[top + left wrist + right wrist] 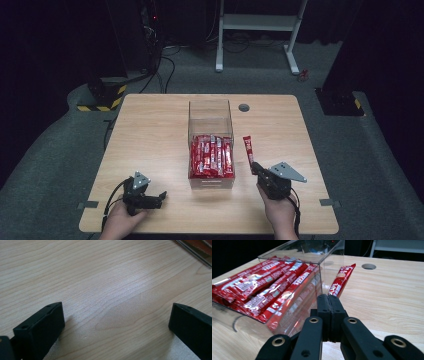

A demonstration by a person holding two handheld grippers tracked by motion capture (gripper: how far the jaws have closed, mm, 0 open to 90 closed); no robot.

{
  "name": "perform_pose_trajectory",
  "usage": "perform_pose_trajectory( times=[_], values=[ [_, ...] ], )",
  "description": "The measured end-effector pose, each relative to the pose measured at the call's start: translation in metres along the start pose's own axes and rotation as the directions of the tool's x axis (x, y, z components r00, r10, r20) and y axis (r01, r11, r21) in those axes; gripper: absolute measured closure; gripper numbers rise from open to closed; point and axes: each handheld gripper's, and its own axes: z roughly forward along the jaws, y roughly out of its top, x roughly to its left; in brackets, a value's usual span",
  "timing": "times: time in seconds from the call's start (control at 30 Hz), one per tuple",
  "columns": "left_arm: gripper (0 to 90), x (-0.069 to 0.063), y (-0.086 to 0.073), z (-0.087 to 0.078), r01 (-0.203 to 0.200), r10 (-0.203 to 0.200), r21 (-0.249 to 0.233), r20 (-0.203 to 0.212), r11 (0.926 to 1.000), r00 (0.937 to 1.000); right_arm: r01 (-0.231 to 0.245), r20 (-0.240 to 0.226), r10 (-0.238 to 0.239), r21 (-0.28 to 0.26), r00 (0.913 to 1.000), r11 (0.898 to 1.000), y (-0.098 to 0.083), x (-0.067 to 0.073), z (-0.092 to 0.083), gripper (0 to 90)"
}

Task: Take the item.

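Observation:
A clear plastic box (210,114) stands in the middle of the wooden table (150,140), its near half packed with several red sachets (211,156). One loose red sachet (248,148) lies just right of the box. My right gripper (256,168) is shut on its near end. In the right gripper view the jaws (328,299) are pressed together and the sachet (343,277) runs forward from them beside the box wall (329,262). My left gripper (161,197) rests at the table's front left, open, with bare wood between its jaws (116,315).
A round cable hole (244,107) sits in the table behind the box on the right. Past the far edge stand a white desk frame (257,22) and black stands with yellow-black stripes (102,97). A corner of the box (197,250) shows top right in the left gripper view.

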Motion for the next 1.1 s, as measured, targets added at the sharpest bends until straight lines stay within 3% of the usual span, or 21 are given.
perform_pose_trajectory(
  times=[0.57, 0.8, 1.1],
  values=[
    [0.6, 0.000, 0.000, 0.000, -0.002, 0.002, 0.001, 0.005, 1.0000, 1.0000, 0.037, 0.059, -0.038, 0.016, 0.9975, 0.999, -0.002, -0.002, 0.012, 89.6],
    [0.6, 0.000, 0.000, 0.000, -0.005, 0.005, 0.001, 0.009, 1.0000, 0.9999, 0.035, 0.068, -0.036, 0.012, 0.9970, 0.999, 0.003, -0.012, 0.017, 89.6],
    [0.6, 0.000, 0.000, 0.000, -0.006, 0.006, 0.002, 0.009, 1.0000, 0.9999, 0.044, 0.090, -0.047, 0.033, 0.9949, 0.999, 0.008, -0.023, 0.035, 89.6]
  ],
)
